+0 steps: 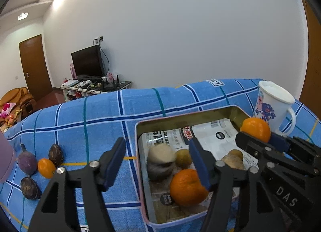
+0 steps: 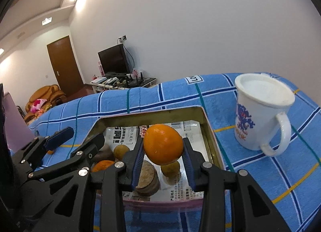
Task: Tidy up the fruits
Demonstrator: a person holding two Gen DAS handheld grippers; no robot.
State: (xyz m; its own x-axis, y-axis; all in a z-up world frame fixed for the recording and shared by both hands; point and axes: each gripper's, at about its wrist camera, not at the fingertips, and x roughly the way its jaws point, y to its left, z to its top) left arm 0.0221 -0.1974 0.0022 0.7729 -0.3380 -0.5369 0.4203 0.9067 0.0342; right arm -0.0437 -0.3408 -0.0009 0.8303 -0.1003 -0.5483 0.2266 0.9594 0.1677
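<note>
An open metal tin (image 1: 180, 117) lined with printed paper lies on the blue checked cloth. It holds an orange (image 1: 186, 187), a blurred grey and beige fruit (image 1: 160, 161) and some small brown fruits. My left gripper (image 1: 158, 161) is open and straddles the tin's left wall, its right finger just over that orange, with nothing gripped. My right gripper (image 2: 163, 147) is shut on another orange (image 2: 162, 143) and holds it above the tin (image 2: 150, 112). Left of the tin, a purple fruit (image 1: 27, 162), a small orange (image 1: 46, 167) and two dark fruits (image 1: 56, 154) lie on the cloth.
A white mug (image 2: 258, 115) with a blue print stands to the right of the tin, handle toward me. A pink object (image 1: 6, 161) is at the far left edge. The cloth (image 1: 100, 115) drops off at the back; behind are a TV stand and a door.
</note>
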